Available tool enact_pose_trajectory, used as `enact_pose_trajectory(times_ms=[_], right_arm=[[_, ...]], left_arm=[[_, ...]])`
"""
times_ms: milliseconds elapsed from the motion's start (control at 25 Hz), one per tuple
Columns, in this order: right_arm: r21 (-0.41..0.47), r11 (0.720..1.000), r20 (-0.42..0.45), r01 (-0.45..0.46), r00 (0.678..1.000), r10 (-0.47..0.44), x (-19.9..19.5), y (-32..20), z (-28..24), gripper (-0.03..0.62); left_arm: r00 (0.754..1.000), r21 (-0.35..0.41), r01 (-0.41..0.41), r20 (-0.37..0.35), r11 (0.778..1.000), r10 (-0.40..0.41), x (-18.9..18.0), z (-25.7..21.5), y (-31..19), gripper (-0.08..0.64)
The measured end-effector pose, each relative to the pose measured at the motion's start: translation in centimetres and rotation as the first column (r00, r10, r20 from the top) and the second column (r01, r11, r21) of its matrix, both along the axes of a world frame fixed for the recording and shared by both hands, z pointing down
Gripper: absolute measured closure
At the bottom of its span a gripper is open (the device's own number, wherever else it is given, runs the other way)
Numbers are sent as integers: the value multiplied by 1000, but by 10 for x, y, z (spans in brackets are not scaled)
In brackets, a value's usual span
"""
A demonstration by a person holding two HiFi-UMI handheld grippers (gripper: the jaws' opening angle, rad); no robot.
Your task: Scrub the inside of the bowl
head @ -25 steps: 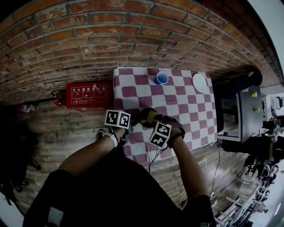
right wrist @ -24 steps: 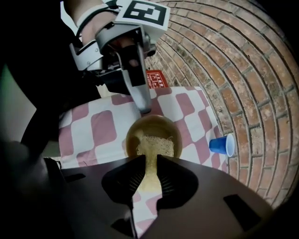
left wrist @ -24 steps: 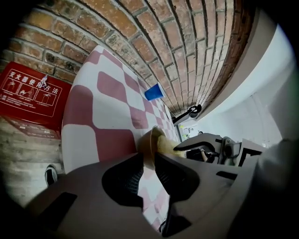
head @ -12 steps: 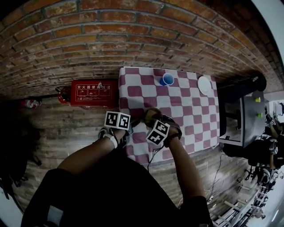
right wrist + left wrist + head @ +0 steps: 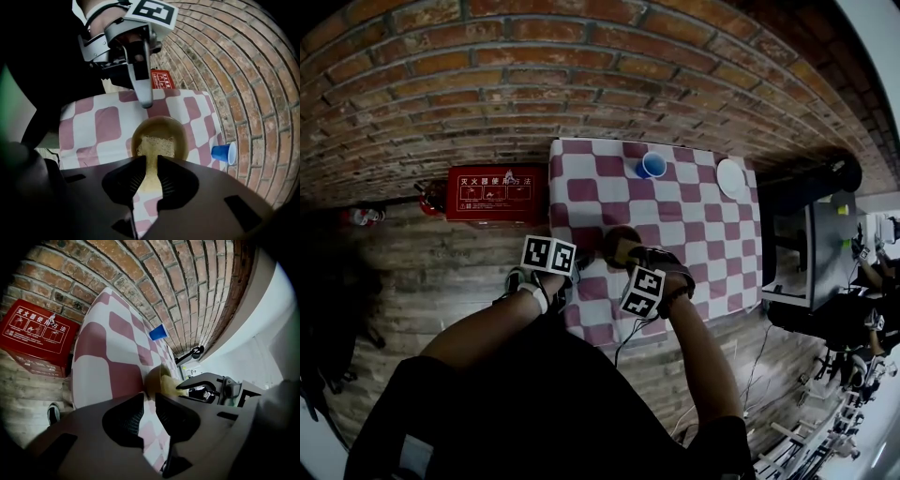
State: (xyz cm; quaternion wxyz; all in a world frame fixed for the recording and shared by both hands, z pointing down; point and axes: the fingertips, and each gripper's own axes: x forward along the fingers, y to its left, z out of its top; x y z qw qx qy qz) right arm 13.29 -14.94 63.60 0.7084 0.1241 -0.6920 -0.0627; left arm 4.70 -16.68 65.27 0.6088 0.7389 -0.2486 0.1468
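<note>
**Sponge in the bowl, near edge of the tabletop**

Brick wall [image 5: 581, 75] fills the 12 o'clock side of the head view. Checked tabletop [image 5: 712, 253], dark red and white, stands against it. Red box [image 5: 494, 195] with white print sits on the plank floor at 9 o'clock of the tabletop, against the wall.

Left gripper [image 5: 149, 397]: low at the near-left edge of the tabletop. Its fingers stand a narrow slit apart. Only checked cloth shows through the slit. The bowl starts just past the tips, at their 1 o'clock in the left gripper view. Contact with the rim cannot be told.

Right gripper [image 5: 151, 159]: at 5 o'clock of the bowl in the head view, pointing toward the wall. Its fingers are clamped on the sponge, one finger on each flat side.

Bowl [image 5: 617, 244]: brownish-olive, upright on the cloth in the near-left part of the tabletop, between the two grippers.

White plate [image 5: 730, 177]: far right corner, at 2 o'clock of the bowl, well apart from it.

Blue cup [image 5: 652, 165]: far edge by the wall, at 1 o'clock of the bowl.

Sponge [image 5: 154, 145]: pale yellow, coarse. Its free end lies inside the bowl against the near inner wall.
</note>
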Motion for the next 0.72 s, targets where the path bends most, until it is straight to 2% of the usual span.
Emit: enact_pose_trajectory(times_ms=[160, 360, 480, 720], right_arm=[[-1, 1000, 24, -10, 1000, 10, -15, 1, 8, 505], [39, 992, 84, -117, 990, 114, -22, -19, 8, 505], [67, 984, 84, -166, 984, 160, -12, -31, 3, 505], [60, 988, 39, -141, 990, 139, 14, -26, -5, 505]], left_arm=[[1000, -3, -8, 5, 1000, 8, 0, 3, 3, 472], [1000, -5, -15, 15, 1000, 15, -2, 4, 7, 472], [1000, -6, -18, 16, 1000, 18, -2, 4, 8, 472], [999, -2, -31, 15, 1000, 31, 1, 2, 8, 472]])
